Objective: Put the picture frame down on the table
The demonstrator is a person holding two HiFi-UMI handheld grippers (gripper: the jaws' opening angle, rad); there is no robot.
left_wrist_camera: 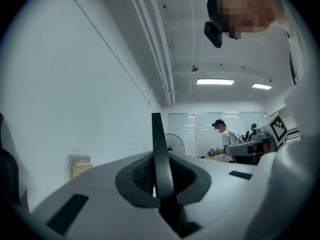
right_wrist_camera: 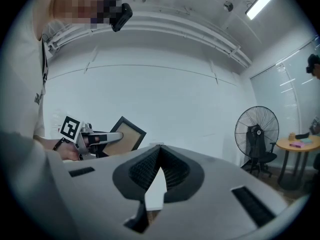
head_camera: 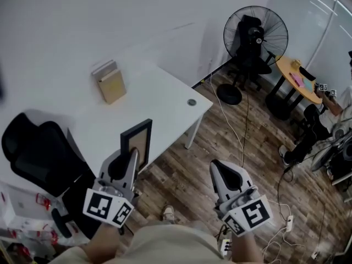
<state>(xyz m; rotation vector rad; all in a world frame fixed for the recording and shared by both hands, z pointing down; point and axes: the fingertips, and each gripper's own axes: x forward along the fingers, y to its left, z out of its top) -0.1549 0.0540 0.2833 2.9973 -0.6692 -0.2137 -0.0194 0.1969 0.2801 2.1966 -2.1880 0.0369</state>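
Note:
A black picture frame point(head_camera: 137, 142) with a tan backing stands upright over the white table's point(head_camera: 159, 87) near edge. My left gripper point(head_camera: 132, 154) is shut on its lower edge. In the left gripper view the frame point(left_wrist_camera: 158, 144) shows edge-on, a thin dark bar pinched between the jaws. My right gripper point(head_camera: 216, 166) hangs over the wooden floor to the right of the table, its tips together and nothing in them. From the right gripper view I see the frame point(right_wrist_camera: 126, 136) held by the left gripper point(right_wrist_camera: 112, 138), and the right gripper's own jaws point(right_wrist_camera: 159, 148) meet at the tip.
Stacked books point(head_camera: 110, 81) and a small round cap point(head_camera: 191, 102) lie on the table. A black office chair point(head_camera: 38, 153) stands at the left. A pedestal fan point(head_camera: 256, 34), a round wooden table point(head_camera: 297, 78), a seated person and floor cables point(head_camera: 242, 125) are at the right.

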